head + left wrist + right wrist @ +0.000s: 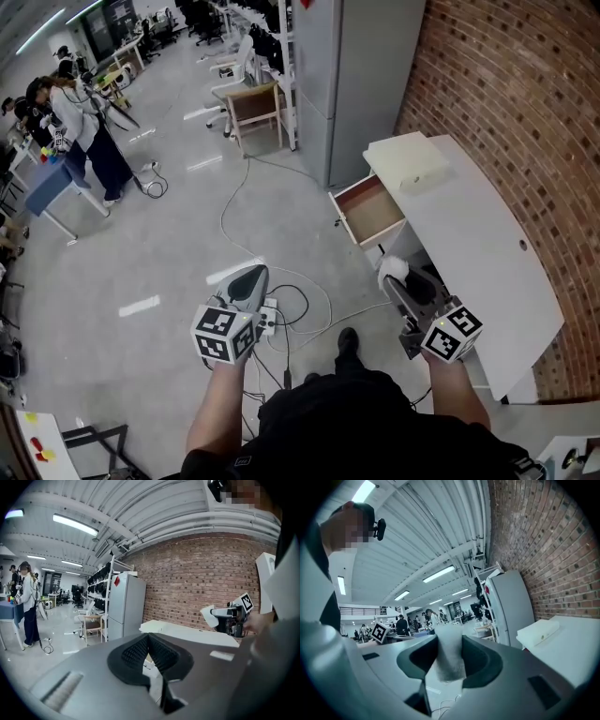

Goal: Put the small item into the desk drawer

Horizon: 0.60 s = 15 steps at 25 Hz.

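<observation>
While right gripper [398,281] points level — jaws clamping white item [449,658] — left gripper [249,279] holds jaws together; drawer [370,211] open.

Left gripper [247,278] held forward, fingers [135,651] together; right gripper [397,279] alongside, pinching a small white item [392,266].

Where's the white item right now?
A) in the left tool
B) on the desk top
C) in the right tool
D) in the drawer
C: the white item is pinched in the right tool, short of the open drawer.
</observation>
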Each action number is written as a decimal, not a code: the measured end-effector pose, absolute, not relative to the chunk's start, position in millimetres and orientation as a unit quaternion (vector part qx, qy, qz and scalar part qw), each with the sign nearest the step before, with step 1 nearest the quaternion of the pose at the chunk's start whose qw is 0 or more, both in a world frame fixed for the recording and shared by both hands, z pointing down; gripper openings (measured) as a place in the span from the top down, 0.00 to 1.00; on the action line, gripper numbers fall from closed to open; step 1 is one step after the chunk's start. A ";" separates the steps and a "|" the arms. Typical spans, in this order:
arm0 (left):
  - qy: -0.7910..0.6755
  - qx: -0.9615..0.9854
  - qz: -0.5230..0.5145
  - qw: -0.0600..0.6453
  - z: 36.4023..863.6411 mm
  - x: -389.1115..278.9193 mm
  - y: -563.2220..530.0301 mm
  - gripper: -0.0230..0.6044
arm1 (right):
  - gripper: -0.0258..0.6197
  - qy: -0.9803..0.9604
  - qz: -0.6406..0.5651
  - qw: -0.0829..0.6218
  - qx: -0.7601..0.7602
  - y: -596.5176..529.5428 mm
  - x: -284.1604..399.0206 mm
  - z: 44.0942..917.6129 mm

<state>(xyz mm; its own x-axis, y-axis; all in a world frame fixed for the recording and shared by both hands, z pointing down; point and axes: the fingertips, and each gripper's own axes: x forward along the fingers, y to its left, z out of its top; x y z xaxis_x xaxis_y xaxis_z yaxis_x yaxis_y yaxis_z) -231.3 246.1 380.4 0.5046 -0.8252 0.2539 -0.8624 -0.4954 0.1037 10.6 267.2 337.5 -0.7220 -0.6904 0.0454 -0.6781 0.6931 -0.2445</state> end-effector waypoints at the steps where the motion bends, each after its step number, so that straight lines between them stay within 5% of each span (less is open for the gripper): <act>1: -0.490 0.860 0.087 0.109 380.8 -228.8 240.2 0.94 | 0.73 0.919 -0.126 0.026 -0.372 261.1 13.4 339.7; 15: -0.478 0.863 0.109 0.127 396.9 -174.8 124.3 0.94 | 0.73 0.916 -0.156 0.028 -0.367 139.0 59.8 358.9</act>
<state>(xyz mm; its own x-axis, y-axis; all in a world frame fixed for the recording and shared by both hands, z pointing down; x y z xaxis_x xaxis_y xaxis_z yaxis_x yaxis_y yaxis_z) -174.8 124.3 396.9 0.5201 -0.7962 0.3090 -0.8515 -0.5115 0.1153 59.8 139.0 358.9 -0.7288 -0.6817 0.0644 -0.6645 0.6814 -0.3068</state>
